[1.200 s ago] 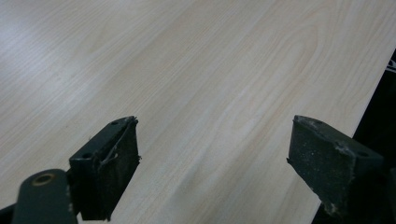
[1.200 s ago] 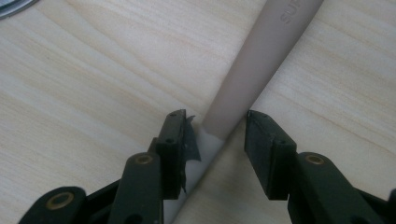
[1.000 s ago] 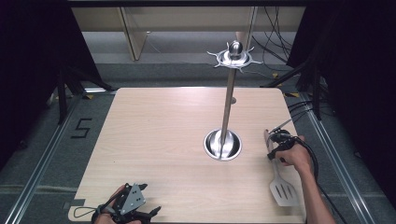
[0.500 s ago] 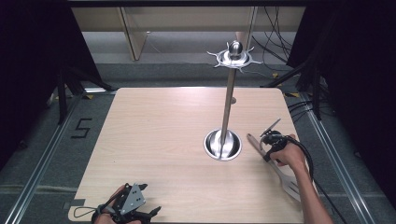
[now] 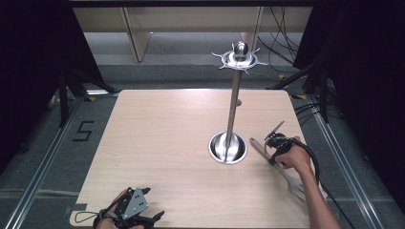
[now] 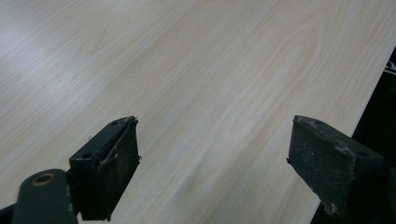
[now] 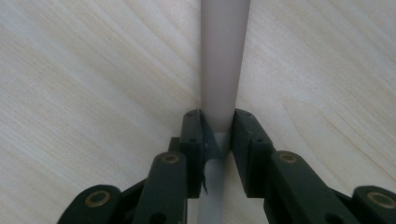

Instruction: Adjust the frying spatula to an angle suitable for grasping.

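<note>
A pale spatula (image 5: pixel 296 185) lies slanted at the table's right, its handle end pointing at the stand's round base (image 5: pixel 217 149) and its slotted head toward the front edge. My right gripper (image 5: pixel 273 144) is shut on the handle. In the right gripper view the jaws (image 7: pixel 218 128) clamp the pale handle (image 7: pixel 223 65) just above the wood. A metal stand with a tall pole (image 5: pixel 233 107) carries a hooked crown (image 5: pixel 240 58) on top. My left gripper (image 5: pixel 152 217) sits at the front left edge; in the left gripper view it (image 6: pixel 212 158) is open over bare wood.
The light wooden table (image 5: pixel 157 138) stands on grey floor with rails along both sides. Cables (image 5: pixel 286 43) lie on the floor at the back right. A "5" (image 5: pixel 82 130) is marked on the floor at the left. The person's right forearm (image 5: pixel 317 205) comes in from the bottom right.
The right hand has shifted a little left toward the stand's base, and the spatula has swung with it so its handle end now points at the base. The left gripper has stayed put.
</note>
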A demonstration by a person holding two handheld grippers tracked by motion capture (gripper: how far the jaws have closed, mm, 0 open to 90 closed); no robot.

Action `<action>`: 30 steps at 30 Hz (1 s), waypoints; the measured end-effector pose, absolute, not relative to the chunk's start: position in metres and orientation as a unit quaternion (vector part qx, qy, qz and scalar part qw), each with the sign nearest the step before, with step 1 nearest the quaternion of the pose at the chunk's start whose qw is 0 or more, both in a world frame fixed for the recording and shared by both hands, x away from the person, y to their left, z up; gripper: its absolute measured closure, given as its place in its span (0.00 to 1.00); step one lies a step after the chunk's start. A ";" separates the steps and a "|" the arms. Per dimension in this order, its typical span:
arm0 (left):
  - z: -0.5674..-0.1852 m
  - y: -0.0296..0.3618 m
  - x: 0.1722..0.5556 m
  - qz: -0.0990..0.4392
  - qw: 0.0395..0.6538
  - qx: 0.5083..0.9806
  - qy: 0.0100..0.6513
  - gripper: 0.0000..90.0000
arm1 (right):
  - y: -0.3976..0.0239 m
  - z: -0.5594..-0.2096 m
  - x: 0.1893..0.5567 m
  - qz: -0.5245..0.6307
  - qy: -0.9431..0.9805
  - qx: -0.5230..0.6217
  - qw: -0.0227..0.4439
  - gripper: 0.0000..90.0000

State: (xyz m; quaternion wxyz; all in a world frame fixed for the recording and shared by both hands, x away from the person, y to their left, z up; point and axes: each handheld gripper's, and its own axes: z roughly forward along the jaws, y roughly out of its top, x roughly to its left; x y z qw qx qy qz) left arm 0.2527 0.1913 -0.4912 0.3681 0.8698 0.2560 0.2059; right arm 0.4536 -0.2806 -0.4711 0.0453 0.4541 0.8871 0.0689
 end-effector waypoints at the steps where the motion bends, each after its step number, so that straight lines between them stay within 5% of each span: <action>1: -0.491 0.191 0.253 0.206 0.368 0.870 0.256 0.17 | -0.282 -0.471 0.454 0.071 0.889 0.450 0.049 0.84; 30: -0.492 0.191 0.253 0.204 0.365 0.871 0.256 0.17 | -0.321 -0.397 0.399 0.325 0.835 0.421 0.144 0.84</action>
